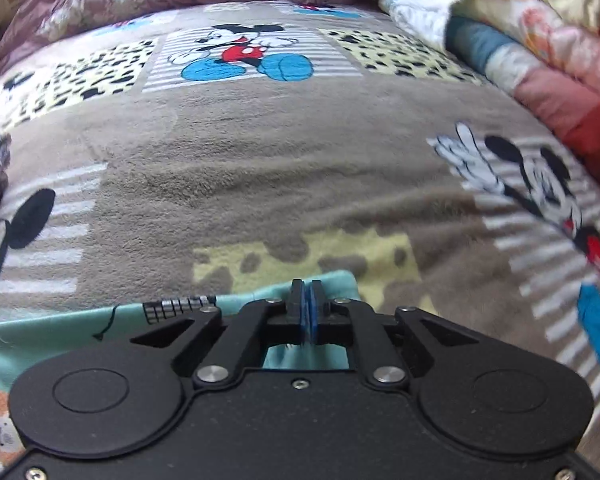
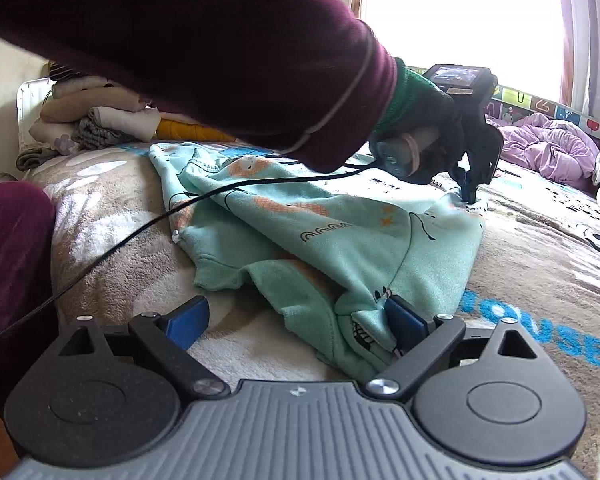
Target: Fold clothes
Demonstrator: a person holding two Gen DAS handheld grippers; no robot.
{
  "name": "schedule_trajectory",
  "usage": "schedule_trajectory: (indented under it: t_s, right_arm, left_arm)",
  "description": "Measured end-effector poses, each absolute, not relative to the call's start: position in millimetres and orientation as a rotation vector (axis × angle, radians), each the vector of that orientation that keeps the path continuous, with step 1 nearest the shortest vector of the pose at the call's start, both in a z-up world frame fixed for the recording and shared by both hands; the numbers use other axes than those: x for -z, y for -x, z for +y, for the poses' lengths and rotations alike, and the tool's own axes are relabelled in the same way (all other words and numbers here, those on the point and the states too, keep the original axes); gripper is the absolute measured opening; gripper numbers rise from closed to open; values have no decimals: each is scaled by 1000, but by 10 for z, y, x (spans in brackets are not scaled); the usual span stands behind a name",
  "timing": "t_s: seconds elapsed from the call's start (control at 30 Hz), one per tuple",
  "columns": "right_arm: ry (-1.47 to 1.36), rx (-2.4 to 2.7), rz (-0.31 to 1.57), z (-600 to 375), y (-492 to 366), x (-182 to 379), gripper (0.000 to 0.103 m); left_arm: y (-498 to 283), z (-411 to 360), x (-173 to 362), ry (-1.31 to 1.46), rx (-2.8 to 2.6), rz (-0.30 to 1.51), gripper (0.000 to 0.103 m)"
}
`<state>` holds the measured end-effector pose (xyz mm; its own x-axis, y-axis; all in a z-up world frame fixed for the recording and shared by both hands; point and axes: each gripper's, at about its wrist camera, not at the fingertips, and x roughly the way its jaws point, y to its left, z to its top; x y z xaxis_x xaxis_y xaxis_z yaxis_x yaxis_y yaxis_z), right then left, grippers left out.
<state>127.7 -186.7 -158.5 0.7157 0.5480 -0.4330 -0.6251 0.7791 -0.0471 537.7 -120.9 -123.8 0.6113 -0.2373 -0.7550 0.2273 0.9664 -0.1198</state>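
A bright window with curtains lights a bed under a cartoon blanket; folded quilts stack alongside.

Both wrist views close, sharing mint garment.

A mint-green printed cotton garment lies crumpled on a grey-brown fleece blanket with cartoon-mouse panels that covers the bed. Behind it to the left sits a stack of folded beige and grey clothes; behind to the right lies a rumpled lilac quilt. In the left wrist view a pile of folded pink and cream quilts borders the blanket's right side — the garment at its near edge.
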Motion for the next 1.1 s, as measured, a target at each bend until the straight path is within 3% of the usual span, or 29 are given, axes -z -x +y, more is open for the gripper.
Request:
schedule_trajectory:
  t_s: [0.17,0.33,0.47,0.57,0.97,1.1]
  right_arm:
    - [201,-655,411,-1857,-1280,1599,96]
    - [206,-653,407,-1848,-1286,1602,97]
    - [202,-644,410,-1833,-1290,1600,97]
    - [185,-633,412,-1828,-1288,1596,98]
    - [100,-577,425,-1849,-1267,1563,97]
    - [78,-562,431,-1861,-1260,1552,97]
  left_arm:
    - [-5474,-973,1133,201,260,861,5]
    - [-5138,-750,789,183,282,790,9]
    - [-4706,-401,584,200,270,764,27]
    - [-4312,-80,466,213,250,748,48]
    - [-2636,1115,500,372,114,721,63]
    - [-2303,1417,665,484,43,716,63]
